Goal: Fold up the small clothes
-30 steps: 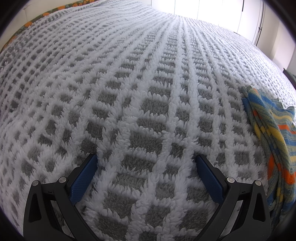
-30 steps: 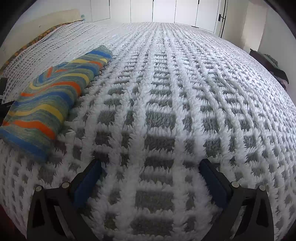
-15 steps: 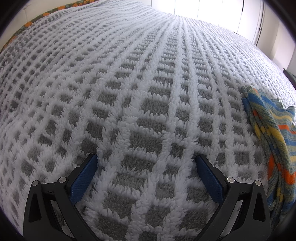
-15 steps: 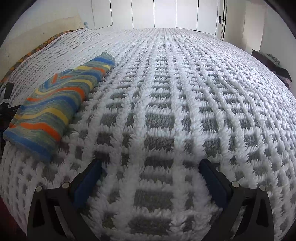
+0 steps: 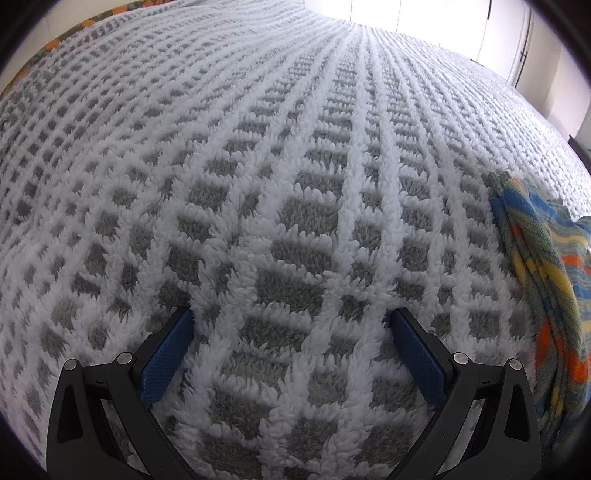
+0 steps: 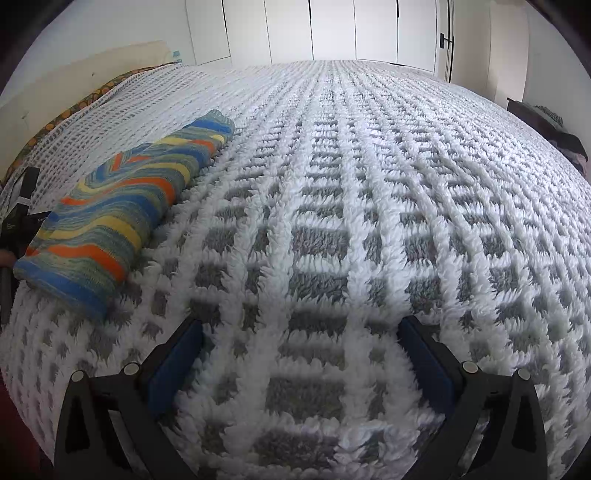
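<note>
A striped knit garment (image 6: 122, 218) in blue, orange, yellow and green lies folded into a long narrow bundle on the fluffy white-and-grey checked bed cover (image 6: 332, 184), to the left of my right gripper (image 6: 301, 332). In the left wrist view the same garment (image 5: 546, 280) lies along the right edge. My left gripper (image 5: 291, 321) rests low on the cover (image 5: 258, 166), open, nothing between its blue pads. The right gripper is open too and holds nothing. Both stand apart from the garment.
White cupboard doors (image 6: 332, 29) stand beyond the far end of the bed. A patterned orange-green edge (image 6: 74, 107) runs along the bed's left side. Dark items (image 6: 554, 129) sit at the far right. The left gripper's black body (image 6: 18, 214) shows behind the garment.
The right gripper's view has tilted up and pulled back a little, so the garment sits slightly farther off and more of the cupboards show. The left gripper has not moved.
</note>
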A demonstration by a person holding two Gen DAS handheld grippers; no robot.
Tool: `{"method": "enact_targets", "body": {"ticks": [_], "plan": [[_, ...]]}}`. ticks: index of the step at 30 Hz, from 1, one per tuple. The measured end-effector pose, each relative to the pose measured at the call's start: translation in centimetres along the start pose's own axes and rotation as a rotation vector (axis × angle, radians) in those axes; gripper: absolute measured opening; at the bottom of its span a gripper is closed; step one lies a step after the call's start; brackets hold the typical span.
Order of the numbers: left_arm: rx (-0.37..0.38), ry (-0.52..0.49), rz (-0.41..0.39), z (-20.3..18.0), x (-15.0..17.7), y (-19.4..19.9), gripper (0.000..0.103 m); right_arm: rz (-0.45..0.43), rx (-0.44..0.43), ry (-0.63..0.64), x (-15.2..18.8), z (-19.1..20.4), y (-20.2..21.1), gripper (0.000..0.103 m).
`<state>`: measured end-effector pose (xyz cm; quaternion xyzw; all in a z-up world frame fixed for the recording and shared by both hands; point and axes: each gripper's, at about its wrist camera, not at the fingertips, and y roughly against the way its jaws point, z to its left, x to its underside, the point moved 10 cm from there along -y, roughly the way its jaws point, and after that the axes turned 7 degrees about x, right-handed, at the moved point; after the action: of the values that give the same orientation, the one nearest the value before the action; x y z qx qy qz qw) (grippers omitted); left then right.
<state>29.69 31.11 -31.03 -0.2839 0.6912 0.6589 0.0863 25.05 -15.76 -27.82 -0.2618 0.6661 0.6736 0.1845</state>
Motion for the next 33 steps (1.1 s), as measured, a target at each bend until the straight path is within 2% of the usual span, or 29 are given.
{"method": "enact_targets", "body": {"ticks": [4,6,7,10,11,12,13,15,17,18,20,22,26,28,29,30,31,32,33], "plan": [[0.082,0.038,0.08,0.2,-0.3,1.9,0.101,0.033,-0.023,0.001,-0.1,0.0,-0.2,0.103],[0.17,0.096,0.086,-0.1,-0.2,4.4,0.101,0.079,-0.027,0.02,-0.2,0.1,-0.3,0.103],[0.234,0.117,0.088,-0.7,-0.1,5.6,0.101,0.11,-0.031,0.037,-0.2,0.2,-0.3,0.103],[0.533,0.134,0.077,-5.1,-0.5,10.1,0.101,0.195,-0.075,0.063,-1.0,0.5,0.5,0.103],[0.638,0.121,0.078,-7.0,-0.6,11.2,0.102,0.195,-0.125,0.022,-1.8,0.7,1.3,0.102],[0.706,0.104,0.091,-8.7,-0.7,11.7,0.102,0.174,-0.212,-0.046,-3.1,1.0,2.3,0.102],[0.743,0.085,0.113,-10.2,-0.7,11.6,0.102,0.147,-0.321,-0.125,-4.6,1.6,3.3,0.102],[0.717,0.059,0.14,-11.8,-0.9,9.9,0.101,0.146,-0.516,-0.251,-7.6,2.9,4.2,0.102],[0.669,0.071,0.166,-12.3,-1.2,7.2,0.099,0.206,-0.68,-0.326,-10.0,4.9,3.4,0.102],[0.684,0.099,0.194,-12.7,-1.3,6.1,0.097,0.246,-0.733,-0.359,-10.8,5.7,2.4,0.101],[0.743,0.137,0.254,-13.8,-0.8,4.7,0.082,0.315,-0.755,-0.39,-11.9,6.8,-0.2,0.099],[0.752,0.128,0.296,-14.8,-0.7,3.7,0.081,0.362,-0.747,-0.387,-12.5,7.9,-2.9,0.089],[0.695,0.086,0.346,-16.1,-0.1,1.7,0.081,0.465,-0.736,-0.396,-12.3,10.4,-7.4,0.086],[0.706,0.088,0.353,-17.2,-0.3,1.1,0.08,0.5,-0.768,-0.385,-12.0,12.1,-8.7,0.073],[0.714,0.092,0.352,-17.8,-0.7,0.8,0.073,0.5,-0.771,-0.37,-12.1,12.9,-9.1,0.069],[0.715,0.094,0.352,-18.6,-1.0,0.6,0.065,0.49,-0.757,-0.36,-12.3,13.4,-9.5,0.057],[0.719,0.093,0.354,-19.4,-1.3,0.6,0.036,0.483,-0.748,-0.354,-12.5,13.9,-9.8,0.04],[0.697,0.086,0.355,-19.9,-1.4,0.5,0.016,0.483,-0.731,-0.338,-12.6,14.4,-10.1,0.033],[0.681,0.081,0.344,-20.5,-1.5,0.6,0.016,0.474,-0.7,-0.307,-12.8,14.9,-10.1,0.028]]}}
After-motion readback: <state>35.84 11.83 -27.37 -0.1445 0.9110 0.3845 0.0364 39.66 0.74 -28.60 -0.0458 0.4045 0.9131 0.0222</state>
